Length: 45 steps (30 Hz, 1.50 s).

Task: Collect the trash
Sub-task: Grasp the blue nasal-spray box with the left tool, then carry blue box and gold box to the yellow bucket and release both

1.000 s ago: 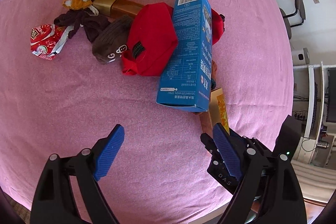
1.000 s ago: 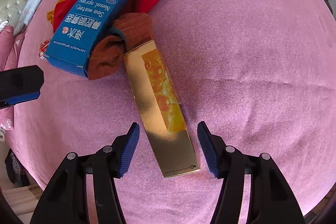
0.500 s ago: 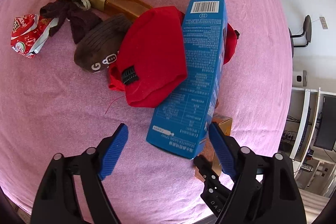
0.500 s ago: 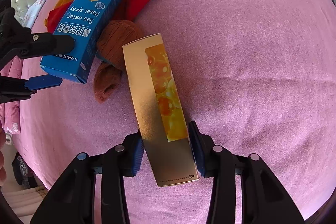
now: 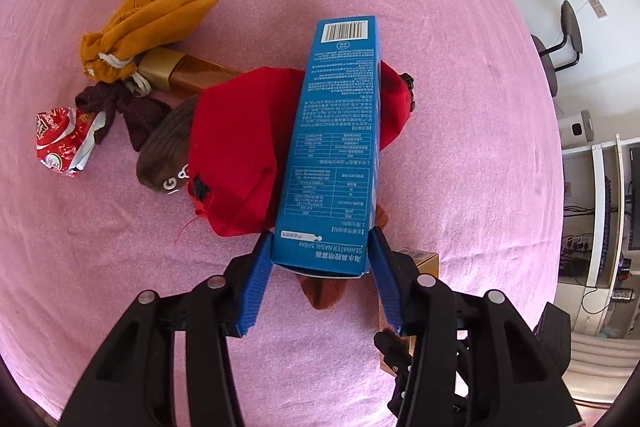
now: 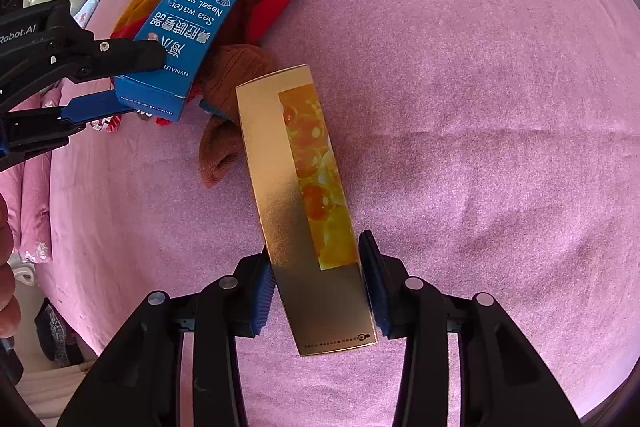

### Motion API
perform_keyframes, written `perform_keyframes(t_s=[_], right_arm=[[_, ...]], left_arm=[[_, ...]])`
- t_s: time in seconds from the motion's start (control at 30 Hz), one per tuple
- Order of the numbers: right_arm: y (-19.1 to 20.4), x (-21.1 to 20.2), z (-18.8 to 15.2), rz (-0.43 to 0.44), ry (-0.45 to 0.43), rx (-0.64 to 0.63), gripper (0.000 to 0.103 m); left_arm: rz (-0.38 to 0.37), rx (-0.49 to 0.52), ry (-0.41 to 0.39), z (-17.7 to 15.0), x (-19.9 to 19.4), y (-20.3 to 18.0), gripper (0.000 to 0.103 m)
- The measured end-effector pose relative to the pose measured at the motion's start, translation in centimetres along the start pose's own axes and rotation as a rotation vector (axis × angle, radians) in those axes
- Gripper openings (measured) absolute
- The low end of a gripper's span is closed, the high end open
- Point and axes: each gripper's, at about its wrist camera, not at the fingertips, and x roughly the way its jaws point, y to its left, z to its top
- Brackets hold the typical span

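Observation:
A long blue nasal-spray box (image 5: 336,147) lies over a red pouch (image 5: 240,155) on the pink cloth. My left gripper (image 5: 320,267) has its blue pads against both sides of the box's near end, shut on it; it also shows in the right wrist view (image 6: 100,83) at the blue box (image 6: 200,19). My right gripper (image 6: 320,283) is shut on a gold box (image 6: 300,195) with an orange picture, its far end raised over a brown sock (image 6: 224,107). A crumpled red snack wrapper (image 5: 60,143) lies at the far left.
An orange drawstring bag (image 5: 160,15), a gold-capped amber bottle (image 5: 180,71), a dark brown cloth (image 5: 124,107) and a brown knit item (image 5: 168,155) lie in the pile. The round table's pink cloth (image 6: 480,107) spreads to the right. Chair and shelves (image 5: 600,207) stand beyond the edge.
My left gripper moved forward over the blue box's near end and closed on it. My right gripper closed on the gold box and lifted its far end.

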Motion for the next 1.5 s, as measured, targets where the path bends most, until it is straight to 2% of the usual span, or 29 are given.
perform_keyframes(t_s=[0.2,0.37,0.6,0.87,0.97,1.17,1.5], right_arm=[[-0.5,-1.7,-0.9,0.028,-0.027,0.029,0.039],[-0.6,-3.7,-2.1,0.044,-0.054,0.040,0.039],[-0.1,-6.9,-5.4,0.057,-0.088,0.088,0.038],[1.3,-9.2,-10.0,0.023,-0.156,0.173,0.038],[1.4,-10.4,-12.0,0.007,-0.183,0.202,0.038],[0.8,-12.3,-16.3,-0.017,-0.228,0.270,0.038],[-4.5,-17.1,-26.6,-0.073,-0.281,0.432,0.038]], left_arm=[[-0.019,0.007,0.000,-1.2,-1.3,1.1,0.047],[-0.032,0.054,-0.021,-2.8,-3.5,0.7,0.047],[-0.061,0.100,-0.006,-5.2,-5.8,1.5,0.046],[-0.122,0.149,0.000,-7.9,-9.8,2.6,0.046],[-0.140,0.208,0.001,-9.7,-11.1,1.9,0.046],[-0.179,0.313,0.064,-14.4,-11.9,0.2,0.046],[-0.238,0.471,0.202,-24.2,-10.1,-6.4,0.045]])
